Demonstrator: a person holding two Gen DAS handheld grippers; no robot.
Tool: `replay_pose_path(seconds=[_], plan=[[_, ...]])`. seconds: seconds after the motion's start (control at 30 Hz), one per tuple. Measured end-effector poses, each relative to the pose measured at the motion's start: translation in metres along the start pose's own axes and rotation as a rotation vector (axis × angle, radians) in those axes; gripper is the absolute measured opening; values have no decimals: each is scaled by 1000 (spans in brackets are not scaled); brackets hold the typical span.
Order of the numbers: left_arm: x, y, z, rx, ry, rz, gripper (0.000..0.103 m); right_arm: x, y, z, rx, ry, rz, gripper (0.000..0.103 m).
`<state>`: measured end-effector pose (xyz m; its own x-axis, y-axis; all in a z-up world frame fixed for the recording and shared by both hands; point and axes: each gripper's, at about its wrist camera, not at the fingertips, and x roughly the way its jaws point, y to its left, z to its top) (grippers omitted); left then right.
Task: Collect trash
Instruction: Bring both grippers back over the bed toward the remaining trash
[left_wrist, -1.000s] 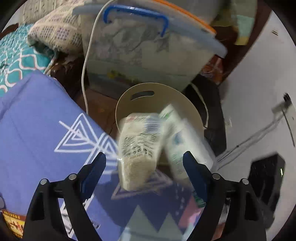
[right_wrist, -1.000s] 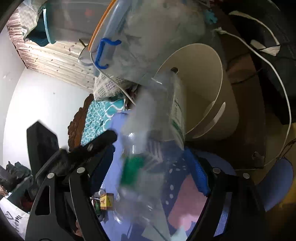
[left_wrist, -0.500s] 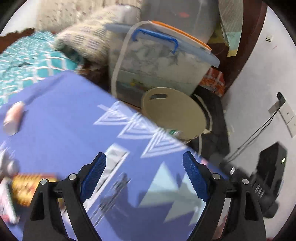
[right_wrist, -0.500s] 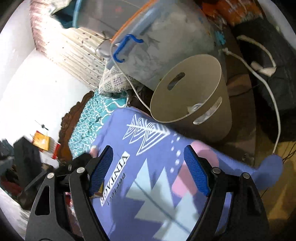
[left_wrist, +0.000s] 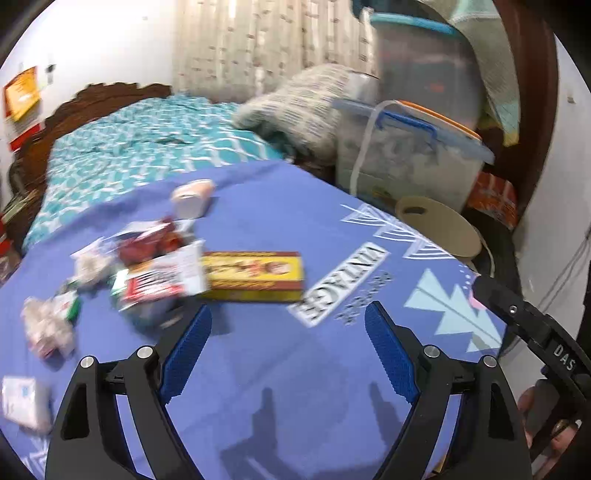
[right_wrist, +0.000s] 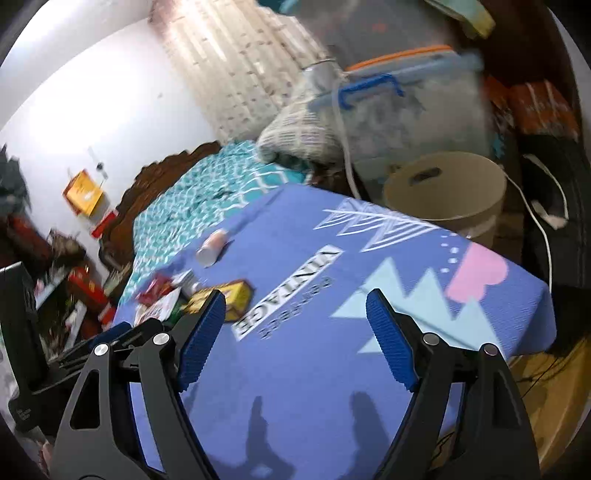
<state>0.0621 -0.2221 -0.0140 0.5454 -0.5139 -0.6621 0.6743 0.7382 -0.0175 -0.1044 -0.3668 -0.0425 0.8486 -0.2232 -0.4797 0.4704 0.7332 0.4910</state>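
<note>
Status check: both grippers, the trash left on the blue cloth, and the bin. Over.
Left gripper open, empty; right gripper open, empty. Yellow-and-red carton, wrappers, small pink cup on blue printed cloth. Beige round bin beyond far edge, unobstructed.

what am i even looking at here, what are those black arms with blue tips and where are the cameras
Those are two hand-held grippers, one per hand, each with a fisheye camera looking along its fingers. One picture is from the left gripper, the other from the right gripper. Both are open and hold nothing. Below lies a purple printed cloth with trash: a yellow and red cardboard box, a small pale plastic cup on its side, and blurred red and white wrappers. Beyond the edge stands a beige round bin.
</note>
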Motion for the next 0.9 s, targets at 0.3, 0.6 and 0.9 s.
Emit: replay_pose_path(seconds=[0.3,0.6,0.9], plan=[[-36,64,-30,-104,-39,154,81,1,66,-19,-167,34,41,72],[-63,118,-80,-142,-93,336,81,17,126,-51,-367,76,80,58],[-81,148,-113,-175,-115,398,81,7,173,-66,-620,-202,-26,63]])
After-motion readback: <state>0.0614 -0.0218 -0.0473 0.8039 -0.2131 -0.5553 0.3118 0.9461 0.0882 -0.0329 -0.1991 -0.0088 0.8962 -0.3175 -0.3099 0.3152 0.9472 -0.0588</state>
